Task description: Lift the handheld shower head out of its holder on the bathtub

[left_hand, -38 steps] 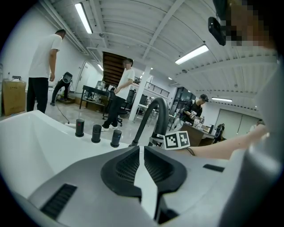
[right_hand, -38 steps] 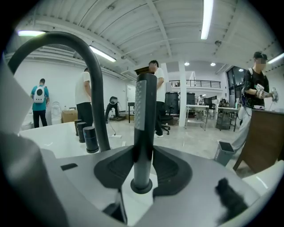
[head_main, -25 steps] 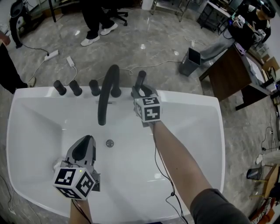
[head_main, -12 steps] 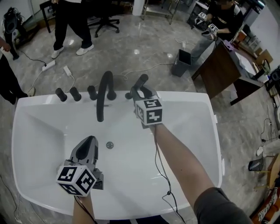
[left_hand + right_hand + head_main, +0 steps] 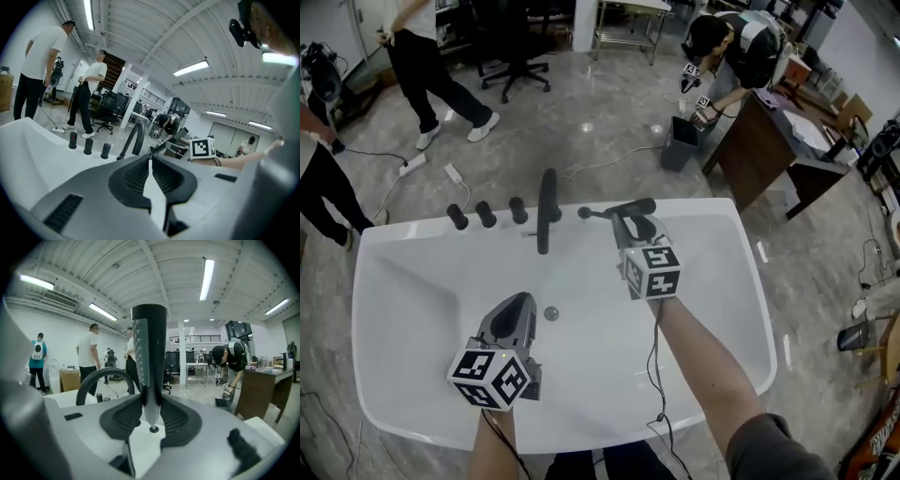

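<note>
Lifted since the earlier frame: the shower head point(image 5: 623, 208), now up off the tub point(image 5: 722, 291) rim. Nearest, the left gripper point(image 5: 516, 305) is shown closed and empty. Beyond it, the right gripper point(image 5: 635, 223) is clamped on the shower head's handle, beside the spout point(image 5: 547, 211). It is judged rigid, light and slippery; a mid-handle hold is advised.

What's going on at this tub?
A person is working over the white bathtub with a hand-held gripper in each hand. The right hand-held gripper is shut on the black shower head and holds it in the air above the tub's far rim, just right of the faucet spout. The left hand-held gripper hovers over the basin with its jaws together and nothing between them.
</note>
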